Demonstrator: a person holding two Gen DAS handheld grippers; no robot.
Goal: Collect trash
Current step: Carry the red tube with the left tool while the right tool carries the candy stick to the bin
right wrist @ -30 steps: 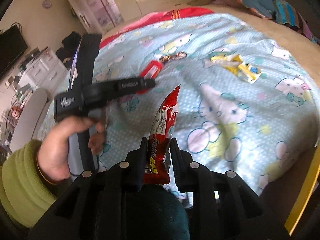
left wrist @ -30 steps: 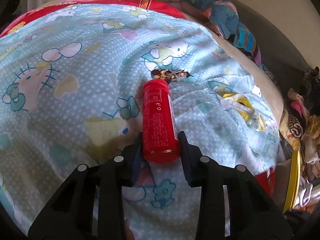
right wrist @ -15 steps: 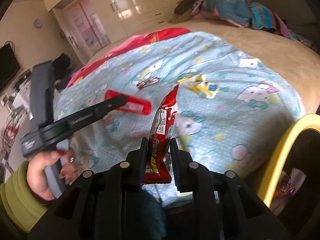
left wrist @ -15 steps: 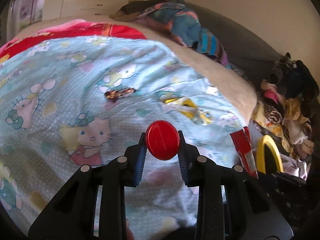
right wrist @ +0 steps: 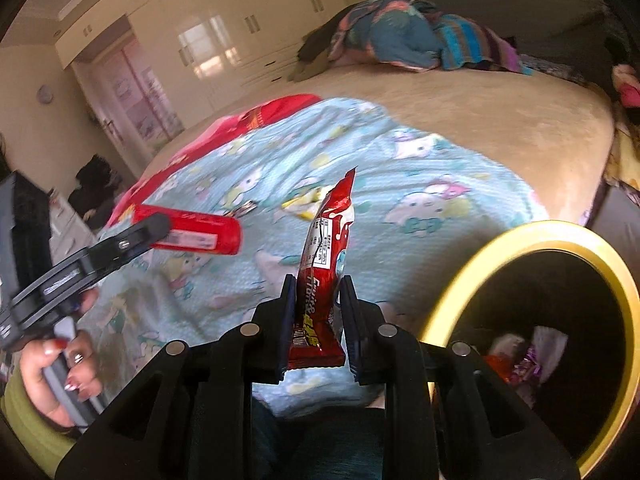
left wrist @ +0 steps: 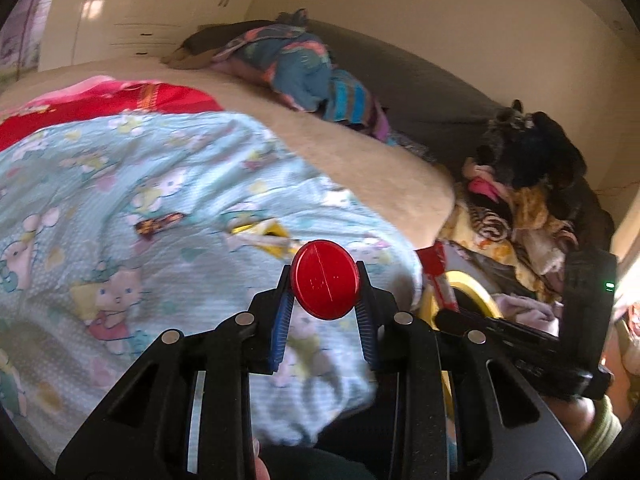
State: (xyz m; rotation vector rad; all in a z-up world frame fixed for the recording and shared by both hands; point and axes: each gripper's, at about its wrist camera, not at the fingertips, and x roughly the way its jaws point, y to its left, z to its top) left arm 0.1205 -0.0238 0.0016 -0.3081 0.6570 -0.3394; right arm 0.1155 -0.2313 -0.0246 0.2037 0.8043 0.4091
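Two pieces of trash are held, one in each gripper.
A red tube (left wrist: 325,285) is clamped end-on between the narrowly parted jaws of the left gripper (left wrist: 322,300); a red snack wrapper (right wrist: 325,272) is pinched upright in the right gripper (right wrist: 316,320), with the yellow-rimmed bin (right wrist: 452,292) just right of its jaws.

Pretty clearly somebody's bedroom at home: a big bed (right wrist: 500,120) with a light-blue cartoon-cat blanket (right wrist: 400,184) thrown over it, a heap of crumpled clothes (right wrist: 400,36) at the far end, and cream built-in wardrobes (right wrist: 240,40) along the wall. More laundry (left wrist: 520,216) is piled beside the bed, next to a yellow-rimmed bin (right wrist: 532,236).
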